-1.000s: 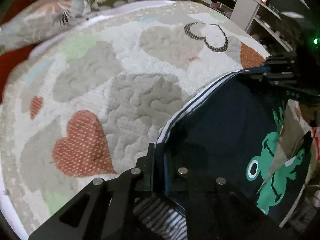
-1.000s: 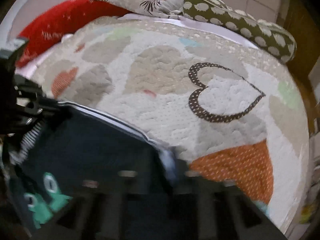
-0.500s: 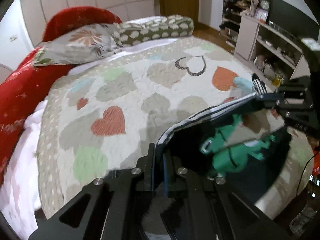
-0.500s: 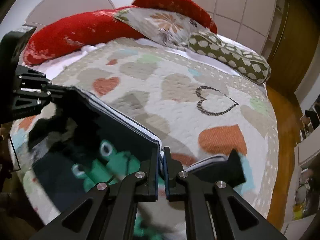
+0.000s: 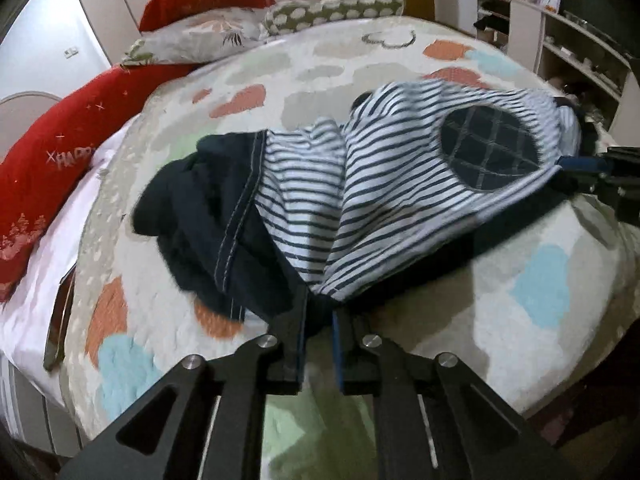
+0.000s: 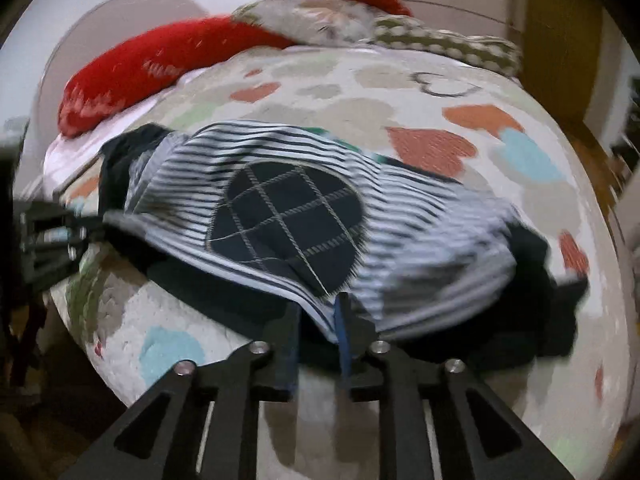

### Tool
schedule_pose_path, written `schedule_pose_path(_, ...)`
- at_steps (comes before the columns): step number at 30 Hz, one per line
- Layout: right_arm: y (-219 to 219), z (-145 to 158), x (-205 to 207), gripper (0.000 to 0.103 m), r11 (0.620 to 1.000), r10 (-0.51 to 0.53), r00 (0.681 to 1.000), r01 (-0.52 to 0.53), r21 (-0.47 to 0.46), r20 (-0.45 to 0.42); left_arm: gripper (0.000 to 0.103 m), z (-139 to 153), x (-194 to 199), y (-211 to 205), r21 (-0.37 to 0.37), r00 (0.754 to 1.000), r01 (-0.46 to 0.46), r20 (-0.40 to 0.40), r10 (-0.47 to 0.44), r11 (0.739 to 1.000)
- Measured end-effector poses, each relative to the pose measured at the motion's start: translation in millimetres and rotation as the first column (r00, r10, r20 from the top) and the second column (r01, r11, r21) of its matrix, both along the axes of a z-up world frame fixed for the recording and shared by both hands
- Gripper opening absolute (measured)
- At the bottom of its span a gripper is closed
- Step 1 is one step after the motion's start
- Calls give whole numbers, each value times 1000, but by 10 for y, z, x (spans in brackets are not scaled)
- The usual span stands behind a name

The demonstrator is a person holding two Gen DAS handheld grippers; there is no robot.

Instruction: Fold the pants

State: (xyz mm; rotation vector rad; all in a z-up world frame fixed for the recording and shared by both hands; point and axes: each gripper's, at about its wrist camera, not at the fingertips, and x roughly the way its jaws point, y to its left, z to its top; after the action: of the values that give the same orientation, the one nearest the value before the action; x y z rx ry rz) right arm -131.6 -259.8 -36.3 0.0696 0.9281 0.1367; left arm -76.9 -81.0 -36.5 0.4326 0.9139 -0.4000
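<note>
Since half a second ago the pants [image 5: 400,184] have swung over: the navy face with the green frog print no longer shows, and the striped inner side with a round navy quilted patch [image 5: 490,148] now faces up. The garment has come down from hanging between the tools to lying draped across the bed quilt [image 5: 520,264], its heart pattern visible all around.

Left hand-held gripper [image 5: 319,320]: jaws narrowly parted with the near edge of the pants between them, where striped and navy cloth meet; pinching the fabric.

Right hand-held gripper [image 6: 318,322]: jaws likewise narrowly parted, nipping the striped hem just below the patch [image 6: 286,228]. It also appears at the right edge of the left wrist view [image 5: 576,178], holding the far corner.

A navy leg section with pale stitching [image 5: 224,220] is bunched on the left side. Red cushions [image 5: 48,168] and patterned pillows [image 5: 336,10] lie at the head of the bed. The right wrist view is motion-blurred.
</note>
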Motion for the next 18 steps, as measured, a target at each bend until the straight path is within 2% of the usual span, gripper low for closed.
schedule_pose_path(2, -111, 83, -161, 42, 998, -53, 998, 52, 34, 27, 23, 120, -90, 96, -44, 1000, -11, 8, 11, 999)
schedule_pose_path(4, -252, 187, -342, 50, 993, -110, 991, 106, 57, 69, 47, 208, -142, 208, -66, 998, -50, 28, 51, 997)
schedule_pose_path(5, -348, 240, -431, 50, 988, -147, 985, 142, 66, 88, 50, 245, -156, 260, -78, 997, -69, 39, 73, 995)
schedule_pose_path(9, -732, 414, -672, 51, 951, -302, 943, 287, 111, 143, 50, 304, -188, 443, -125, 988, -150, 27, 154, 981)
schedule_pose_path(11, -919, 482, -690, 51, 928, -360, 921, 336, 162, 150, 50, 310, -181, 543, -164, 980, -197, -5, 199, 967)
schedule_pose_path(14, -1064, 504, -563, 51, 904, -398, 906, 361, 230, 145, 50, 327, -176, 662, -230, 969, -246, -60, 239, 941)
schedule_pose_path(18, -1061, 369, -219, 53, 893, -431, 896, 405, 198, 112, 51, 391, -163, 768, -298, 957, -289, -96, 272, 910)
